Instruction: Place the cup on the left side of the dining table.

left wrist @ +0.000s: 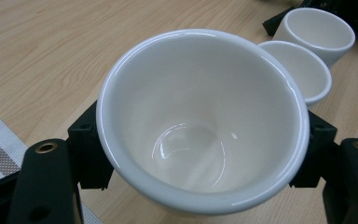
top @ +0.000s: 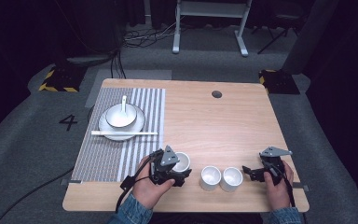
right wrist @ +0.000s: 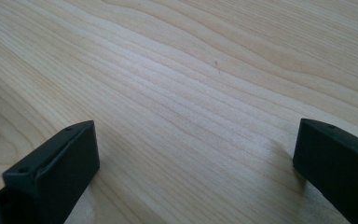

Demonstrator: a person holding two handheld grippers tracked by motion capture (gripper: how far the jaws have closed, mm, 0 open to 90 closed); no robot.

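My left gripper is shut on a white cup near the table's front, just right of the striped mat; in the left gripper view the cup sits between the two black jaws, its mouth facing the camera. Two more white cups stand side by side to its right, and both cups appear beyond the held one. My right gripper is open just right of them, its fingers wide apart over bare wood.
A striped placemat lies on the left of the wooden table. It carries a plate with a bowl and spoon, and chopsticks in front. A round hole lies at the back.
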